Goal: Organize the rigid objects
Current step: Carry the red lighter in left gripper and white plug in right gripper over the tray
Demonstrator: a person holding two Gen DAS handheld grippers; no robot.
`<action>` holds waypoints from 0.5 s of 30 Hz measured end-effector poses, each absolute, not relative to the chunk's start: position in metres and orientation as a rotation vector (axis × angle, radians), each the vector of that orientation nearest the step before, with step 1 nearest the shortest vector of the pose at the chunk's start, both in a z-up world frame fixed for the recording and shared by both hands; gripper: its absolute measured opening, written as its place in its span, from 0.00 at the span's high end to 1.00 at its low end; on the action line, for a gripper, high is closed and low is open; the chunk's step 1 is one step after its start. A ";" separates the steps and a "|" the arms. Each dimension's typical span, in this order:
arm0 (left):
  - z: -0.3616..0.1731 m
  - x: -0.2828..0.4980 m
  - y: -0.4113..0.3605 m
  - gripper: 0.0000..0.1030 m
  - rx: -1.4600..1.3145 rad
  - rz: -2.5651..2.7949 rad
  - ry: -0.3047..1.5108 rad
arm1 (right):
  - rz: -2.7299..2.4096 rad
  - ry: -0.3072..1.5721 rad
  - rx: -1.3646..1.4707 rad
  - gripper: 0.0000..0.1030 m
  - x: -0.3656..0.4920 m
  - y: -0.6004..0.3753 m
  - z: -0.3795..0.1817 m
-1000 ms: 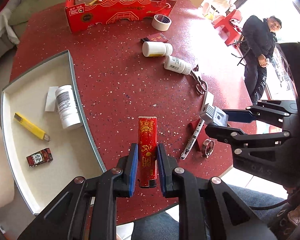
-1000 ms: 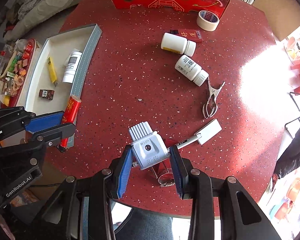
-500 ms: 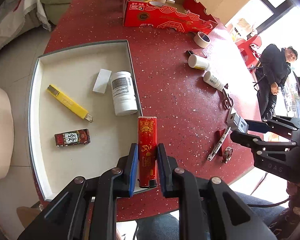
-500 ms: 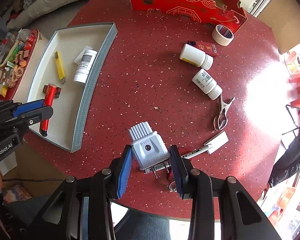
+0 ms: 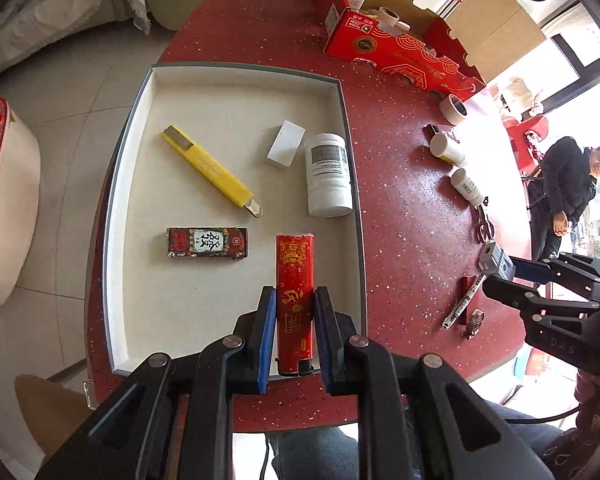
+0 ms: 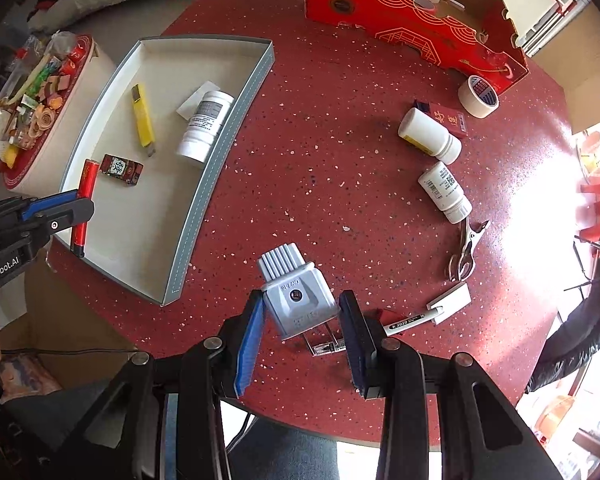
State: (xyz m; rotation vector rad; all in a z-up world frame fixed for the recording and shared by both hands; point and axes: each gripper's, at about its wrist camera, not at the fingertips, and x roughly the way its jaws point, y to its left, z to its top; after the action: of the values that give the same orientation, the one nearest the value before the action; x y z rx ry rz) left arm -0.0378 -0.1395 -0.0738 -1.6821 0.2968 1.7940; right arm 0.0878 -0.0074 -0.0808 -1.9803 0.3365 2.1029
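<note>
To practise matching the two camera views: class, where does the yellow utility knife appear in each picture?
Left wrist view: yellow utility knife lies upper left of centre, diagonal, inside the tray.
Right wrist view: knife at upper left, in the same tray.
Shared landmark: large white bottle in the tray.

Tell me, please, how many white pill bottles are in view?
3: one bottle in the tray, lying beside the white card; two on the red table, one next to the red packet, one near the metal clip. The red box could hide more.
</note>
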 end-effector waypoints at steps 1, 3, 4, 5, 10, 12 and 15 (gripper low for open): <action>-0.075 -0.039 -0.143 0.80 -1.690 1.800 0.289 | 2.112 0.323 -1.987 0.62 0.084 -0.011 -0.080; -0.077 -0.040 -0.151 0.80 -1.704 1.814 0.273 | 2.135 0.301 -2.001 0.62 0.076 -0.020 -0.079; -0.078 -0.040 -0.155 0.80 -1.713 1.821 0.263 | 2.148 0.288 -2.006 0.62 0.071 -0.024 -0.078; -0.079 -0.041 -0.159 0.80 -1.722 1.827 0.252 | 2.162 0.277 -2.012 0.62 0.066 -0.029 -0.077; -0.081 -0.049 -0.174 0.80 -1.758 1.855 0.191 | 2.229 0.218 -2.046 0.62 0.038 -0.054 -0.073; -0.079 -0.052 -0.178 0.80 -1.760 1.872 0.178 | 2.256 0.199 -2.056 0.62 0.028 -0.065 -0.072; -0.079 -0.059 -0.183 0.80 -1.768 1.891 0.155 | 2.294 0.173 -2.067 0.62 0.014 -0.078 -0.070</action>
State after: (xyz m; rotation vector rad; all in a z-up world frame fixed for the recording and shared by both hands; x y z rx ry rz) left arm -0.0586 -0.1829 -0.0789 -1.7684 0.1546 1.8907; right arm 0.0136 -0.0779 -0.0698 -2.0669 0.1732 2.2940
